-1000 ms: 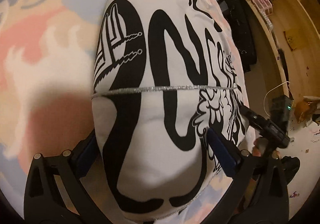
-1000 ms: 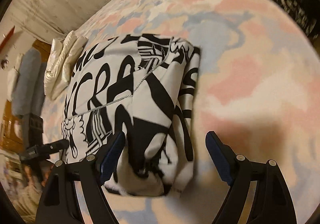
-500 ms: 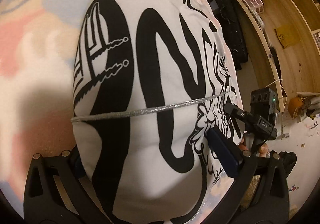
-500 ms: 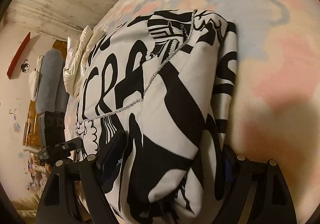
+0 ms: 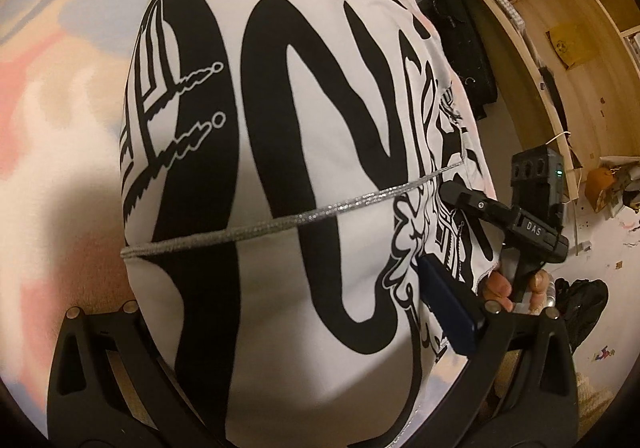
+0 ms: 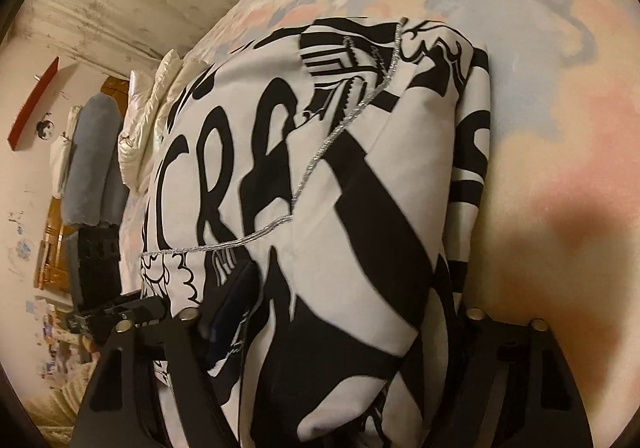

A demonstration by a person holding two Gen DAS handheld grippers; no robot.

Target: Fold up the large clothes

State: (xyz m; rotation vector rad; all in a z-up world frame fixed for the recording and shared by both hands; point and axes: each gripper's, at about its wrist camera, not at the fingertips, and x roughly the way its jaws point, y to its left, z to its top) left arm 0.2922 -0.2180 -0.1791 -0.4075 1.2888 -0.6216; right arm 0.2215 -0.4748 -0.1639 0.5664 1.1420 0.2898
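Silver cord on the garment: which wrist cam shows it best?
Left wrist view: the silver cord runs large and sharp across the black-and-white garment. The right wrist view shows it thinner, kinked, partly blurred.

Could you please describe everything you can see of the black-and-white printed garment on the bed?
The white garment with bold black lettering and graphics looks like soft, thick fabric, folded into a plump, layered bundle. A silver glittery cord runs across its top. It lies on the pastel pink-and-blue patterned bedspread. Its near end sits between the fingers of both claws: the left claw straddles it, and the right claw is closing on the folded edge.
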